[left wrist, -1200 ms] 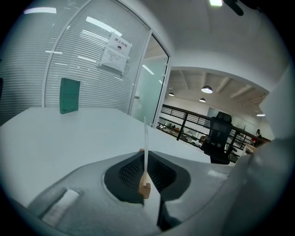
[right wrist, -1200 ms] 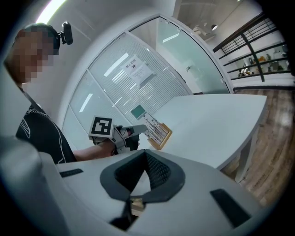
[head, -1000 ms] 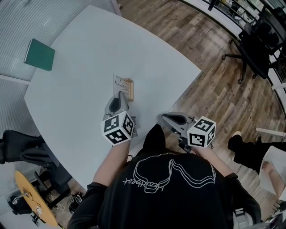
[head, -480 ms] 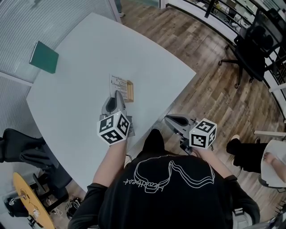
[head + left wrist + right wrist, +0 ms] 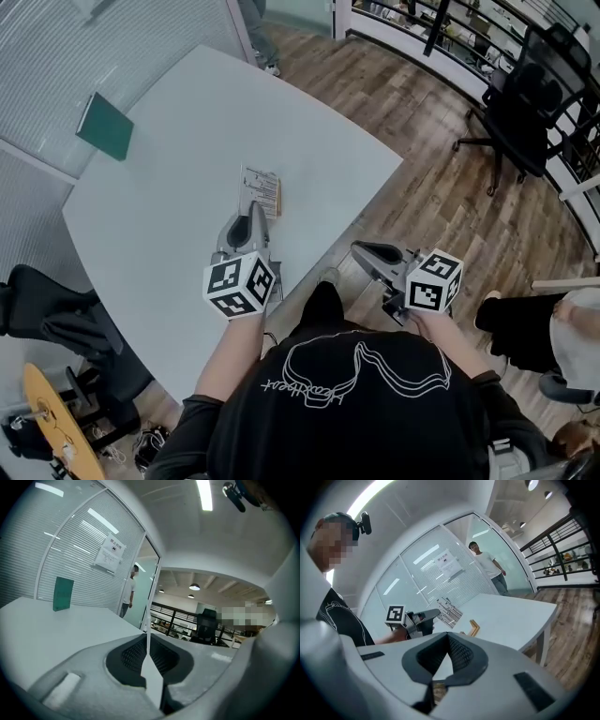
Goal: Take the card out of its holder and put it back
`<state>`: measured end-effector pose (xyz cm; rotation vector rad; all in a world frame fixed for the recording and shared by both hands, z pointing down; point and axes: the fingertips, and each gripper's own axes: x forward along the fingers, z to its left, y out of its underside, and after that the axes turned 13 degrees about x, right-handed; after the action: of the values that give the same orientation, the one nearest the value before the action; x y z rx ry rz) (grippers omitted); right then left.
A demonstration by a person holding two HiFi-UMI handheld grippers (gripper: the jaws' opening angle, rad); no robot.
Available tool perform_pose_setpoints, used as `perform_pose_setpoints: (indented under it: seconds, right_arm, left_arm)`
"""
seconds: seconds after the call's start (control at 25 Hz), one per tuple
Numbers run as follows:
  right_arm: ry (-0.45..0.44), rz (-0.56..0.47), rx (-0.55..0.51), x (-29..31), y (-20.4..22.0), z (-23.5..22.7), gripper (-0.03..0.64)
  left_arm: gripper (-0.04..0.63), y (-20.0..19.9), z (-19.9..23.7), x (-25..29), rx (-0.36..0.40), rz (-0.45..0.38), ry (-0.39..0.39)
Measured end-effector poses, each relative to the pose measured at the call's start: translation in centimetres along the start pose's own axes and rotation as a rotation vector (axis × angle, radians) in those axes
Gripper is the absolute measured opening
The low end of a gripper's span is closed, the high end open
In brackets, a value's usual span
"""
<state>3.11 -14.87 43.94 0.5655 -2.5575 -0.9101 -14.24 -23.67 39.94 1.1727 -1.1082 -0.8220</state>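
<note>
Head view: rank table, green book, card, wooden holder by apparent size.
1. table, by far the largest
2. green book
3. card, only a little smaller than the book. It is held up in the left tool, nearer the camera and partly covered, so this order is unsure.
4. wooden holder, a thin sliver

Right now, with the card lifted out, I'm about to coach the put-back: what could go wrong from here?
1. The left gripper pinches the thin card by one edge only, so it might bend or twist when pressed into the slot.
2. The wooden holder sits loose on the table, while the right gripper hangs shut and empty beyond the table's edge. With nothing steadying it, the holder could slide or tip.
</note>
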Motion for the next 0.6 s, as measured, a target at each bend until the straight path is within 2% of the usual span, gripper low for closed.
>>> perform_pose_setpoints:
  seconds: [0.32,0.6]
  right_arm:
    - [-0.059,-0.042,-0.087,-2.2,-0.7,4.3,0.006]
    - [-0.099,-0.044,-0.132,-2.9,0.4,7.9,0.006]
  left_arm:
    - [0.026,-1.0,-4.0,-6.4,-0.041,-0.012,0.152]
    - [0.025,0.0,-7.3,-11.8,-0.056,0.024,0.296]
